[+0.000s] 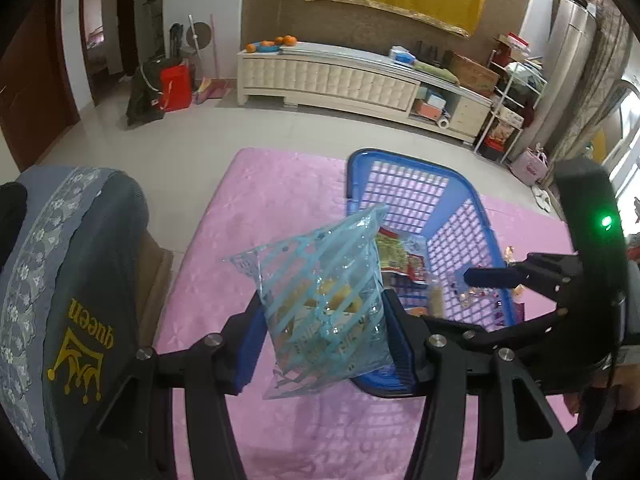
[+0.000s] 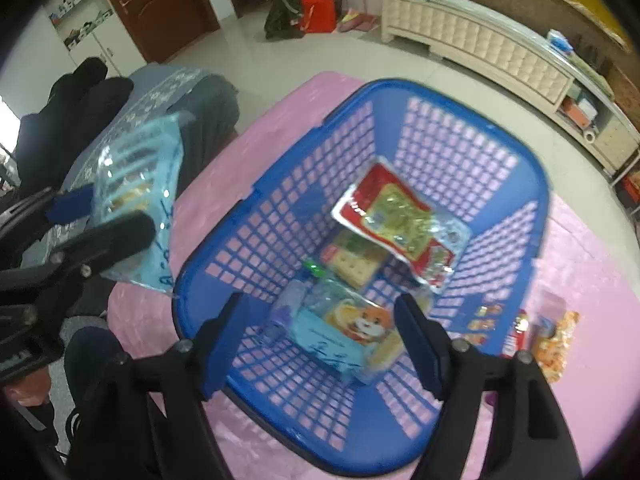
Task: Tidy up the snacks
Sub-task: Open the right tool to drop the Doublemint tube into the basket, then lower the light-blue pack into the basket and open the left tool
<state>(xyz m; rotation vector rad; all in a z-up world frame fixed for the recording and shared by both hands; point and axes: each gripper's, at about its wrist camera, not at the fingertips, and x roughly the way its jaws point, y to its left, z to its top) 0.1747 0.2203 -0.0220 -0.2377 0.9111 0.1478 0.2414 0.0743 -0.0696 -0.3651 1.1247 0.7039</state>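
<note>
Right wrist view: right gripper point(image 2: 320, 336) angled steeply down over blue basket point(image 2: 536, 184), fingers wide, fox-print snack bag point(image 2: 344, 332) loose between them, lying flat. Left gripper point(image 1: 320, 338) clamped upright light-blue snack bag point(image 1: 324, 304) beside basket.

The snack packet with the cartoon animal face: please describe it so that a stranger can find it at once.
Find the blue basket on the pink cloth. Inside it, at the near end, between the open fingers of the right gripper, lies the light blue packet. It alone bears an orange cartoon animal face; the red packet beyond it shows greenish contents.
</note>
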